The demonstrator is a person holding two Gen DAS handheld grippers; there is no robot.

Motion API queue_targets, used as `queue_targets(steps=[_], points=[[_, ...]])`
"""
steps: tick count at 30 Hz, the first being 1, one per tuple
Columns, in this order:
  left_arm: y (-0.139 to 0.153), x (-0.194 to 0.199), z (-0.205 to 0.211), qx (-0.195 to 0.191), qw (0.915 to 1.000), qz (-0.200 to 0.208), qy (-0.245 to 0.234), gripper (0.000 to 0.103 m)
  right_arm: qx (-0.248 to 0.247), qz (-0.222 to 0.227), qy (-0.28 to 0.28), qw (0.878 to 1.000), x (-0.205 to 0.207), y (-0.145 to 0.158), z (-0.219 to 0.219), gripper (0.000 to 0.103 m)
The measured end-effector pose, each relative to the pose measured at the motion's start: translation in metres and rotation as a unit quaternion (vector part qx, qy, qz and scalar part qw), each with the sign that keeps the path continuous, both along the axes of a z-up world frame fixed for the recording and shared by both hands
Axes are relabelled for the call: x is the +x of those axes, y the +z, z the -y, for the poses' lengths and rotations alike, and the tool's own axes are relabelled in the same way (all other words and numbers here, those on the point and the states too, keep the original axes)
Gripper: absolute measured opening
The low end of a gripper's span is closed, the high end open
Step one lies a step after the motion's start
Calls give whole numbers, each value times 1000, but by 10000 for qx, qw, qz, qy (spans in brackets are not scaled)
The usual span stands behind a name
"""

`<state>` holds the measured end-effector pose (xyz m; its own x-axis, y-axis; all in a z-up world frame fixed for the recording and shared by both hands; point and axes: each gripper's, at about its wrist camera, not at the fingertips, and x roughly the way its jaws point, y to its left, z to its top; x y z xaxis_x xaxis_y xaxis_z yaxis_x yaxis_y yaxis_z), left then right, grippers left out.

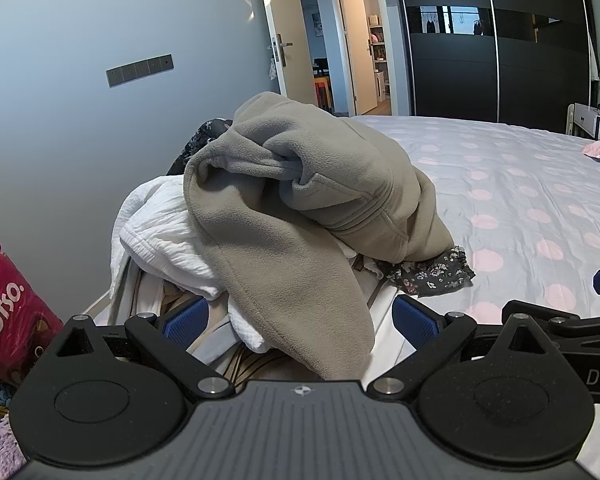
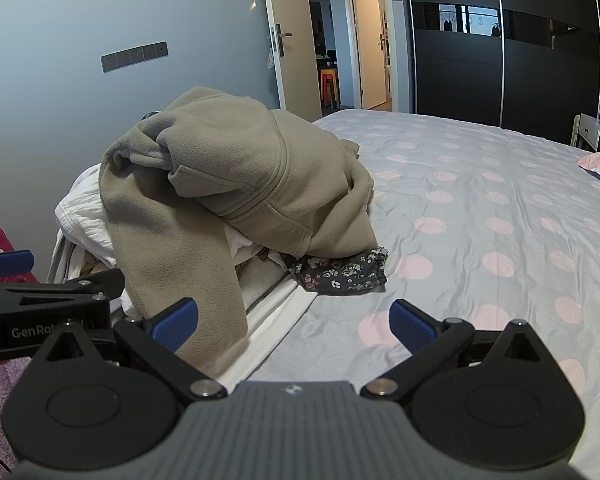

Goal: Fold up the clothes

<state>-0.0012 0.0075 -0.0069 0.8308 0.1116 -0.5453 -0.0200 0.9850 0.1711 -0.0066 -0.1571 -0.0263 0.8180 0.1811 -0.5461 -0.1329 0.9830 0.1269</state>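
Left gripper (image 1: 298, 318): jaws wide, empty, astride the hanging sleeve of the fleece top (image 1: 300, 200), which crowns the laundry heap at the bed's (image 2: 480, 208) left edge. Right gripper (image 2: 294, 322): jaws wide, empty. Advice: pinch shoulders, lift clear onto open bedspread.

jacket (image 1: 300, 216): matt fleece | bedspread (image 2: 480, 220): smooth cloth | wardrobe (image 1: 500, 40): glossy

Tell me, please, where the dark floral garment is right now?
The dark floral garment lies on the polka-dot bedspread, poking out from under the right edge of the beige fleece, ahead of the open right gripper.
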Motion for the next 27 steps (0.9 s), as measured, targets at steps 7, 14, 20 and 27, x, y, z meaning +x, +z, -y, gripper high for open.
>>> queue_targets(steps=[7, 14, 20, 27], points=[[-1, 0, 0, 8, 10000, -5, 8, 100, 6, -9, 15, 10000, 0, -1, 1, 102], [-1, 1, 0, -3, 10000, -11, 19, 100, 17, -29, 18, 10000, 0, -1, 1, 102], [-3, 1, -1, -10, 10000, -26, 31, 100, 11, -46, 16, 10000, 1, -3, 1, 102], [-5, 3, -2, -30, 10000, -58, 31, 100, -3, -80, 18, 10000, 2, -5, 0, 102]])
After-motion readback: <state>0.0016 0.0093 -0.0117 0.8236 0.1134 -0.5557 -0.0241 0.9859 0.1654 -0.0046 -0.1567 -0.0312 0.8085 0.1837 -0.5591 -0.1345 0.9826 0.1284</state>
